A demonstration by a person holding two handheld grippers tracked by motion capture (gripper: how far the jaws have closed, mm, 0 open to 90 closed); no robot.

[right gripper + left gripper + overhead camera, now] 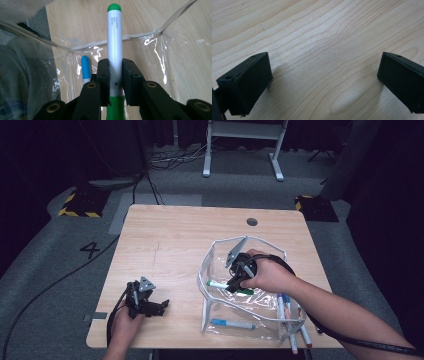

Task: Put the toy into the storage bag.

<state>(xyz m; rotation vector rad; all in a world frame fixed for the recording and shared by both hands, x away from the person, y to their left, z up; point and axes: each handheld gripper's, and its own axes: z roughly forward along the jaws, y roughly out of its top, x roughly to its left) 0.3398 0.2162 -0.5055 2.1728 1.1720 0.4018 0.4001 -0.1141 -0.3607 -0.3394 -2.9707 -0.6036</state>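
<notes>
You get the worktop (180, 245) evenly lit from above in the high view, while the floor and room around it fall into near black. The picture is soft and a little grainy. In the right gripper view, white glare streaks the clear pouch (160, 57) and the near jaws blur slightly. In the left gripper view, soft shadows spread beneath the jaws.

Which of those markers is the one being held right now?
The green-capped marker, clamped in the right gripper over the clear pouch; the blue-capped marker lies loose inside.
</notes>
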